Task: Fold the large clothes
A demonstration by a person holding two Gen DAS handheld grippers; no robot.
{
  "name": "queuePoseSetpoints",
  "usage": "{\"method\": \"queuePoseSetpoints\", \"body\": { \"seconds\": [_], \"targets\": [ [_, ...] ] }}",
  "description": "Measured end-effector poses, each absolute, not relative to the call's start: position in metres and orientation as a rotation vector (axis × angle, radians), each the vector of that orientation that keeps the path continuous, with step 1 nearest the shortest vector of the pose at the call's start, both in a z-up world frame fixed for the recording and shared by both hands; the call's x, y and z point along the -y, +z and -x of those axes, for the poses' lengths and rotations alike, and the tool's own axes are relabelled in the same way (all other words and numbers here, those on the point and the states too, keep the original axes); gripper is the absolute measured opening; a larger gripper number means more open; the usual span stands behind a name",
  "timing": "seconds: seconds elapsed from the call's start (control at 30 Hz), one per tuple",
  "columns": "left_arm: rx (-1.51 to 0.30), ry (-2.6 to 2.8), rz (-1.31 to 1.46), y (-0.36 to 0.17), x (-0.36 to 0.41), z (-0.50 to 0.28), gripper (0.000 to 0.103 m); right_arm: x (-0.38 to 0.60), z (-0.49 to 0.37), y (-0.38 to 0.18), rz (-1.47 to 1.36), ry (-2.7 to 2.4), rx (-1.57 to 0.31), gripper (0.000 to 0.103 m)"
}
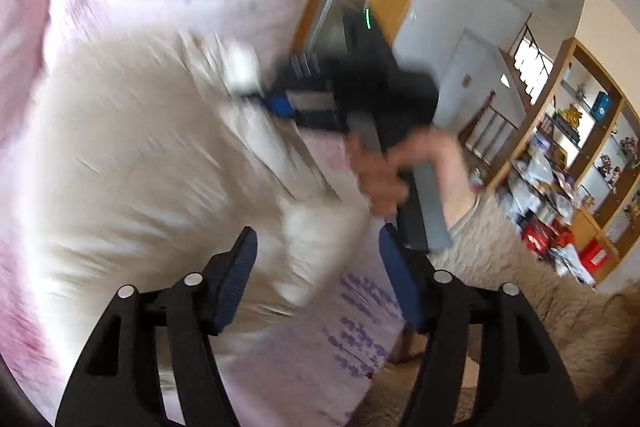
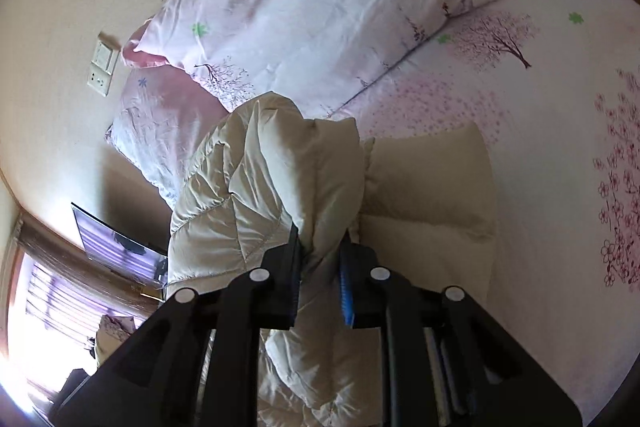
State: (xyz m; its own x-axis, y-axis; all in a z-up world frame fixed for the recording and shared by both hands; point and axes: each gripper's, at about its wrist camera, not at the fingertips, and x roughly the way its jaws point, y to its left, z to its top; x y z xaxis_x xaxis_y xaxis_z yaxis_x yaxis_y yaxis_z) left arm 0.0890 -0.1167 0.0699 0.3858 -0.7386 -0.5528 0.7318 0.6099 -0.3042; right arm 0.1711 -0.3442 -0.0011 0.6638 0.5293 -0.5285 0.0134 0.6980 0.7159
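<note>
A cream quilted down jacket (image 2: 260,187) lies on the bed. My right gripper (image 2: 320,267) is shut on a bunched fold of it and holds that part lifted above the rest of the jacket (image 2: 432,187). In the left wrist view the same jacket (image 1: 140,167) is blurred by motion. My left gripper (image 1: 320,267) is open and empty, its blue-padded fingers (image 1: 240,267) spread just above the jacket's edge. The right gripper (image 1: 256,91) shows there too, held by a hand (image 1: 384,171), with pale fabric at its tip.
The bed sheet (image 2: 560,107) is pink with a blossom-tree print. A folded pink quilt (image 2: 320,7) and a pillow (image 2: 160,123) lie at the head. A shaggy beige rug (image 1: 520,287) lies beside the bed. Cluttered wooden shelves (image 1: 580,167) stand at the right.
</note>
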Motion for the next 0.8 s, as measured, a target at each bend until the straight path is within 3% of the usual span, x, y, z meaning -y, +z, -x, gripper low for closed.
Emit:
{"method": "queuePoseSetpoints", "body": {
  "seconds": [0.17, 0.8],
  "targets": [
    [-0.608, -0.708, -0.008, 0.09, 0.076, -0.117, 0.068, 0.347, -0.174, -0.005, -0.781, 0.337, -0.81, 0.017],
    [-0.857, -0.621, -0.018, 0.036, 0.086, -0.193, 0.068, 0.373, -0.171, -0.045, -0.871, 0.248, -0.84, 0.016]
  ]
}}
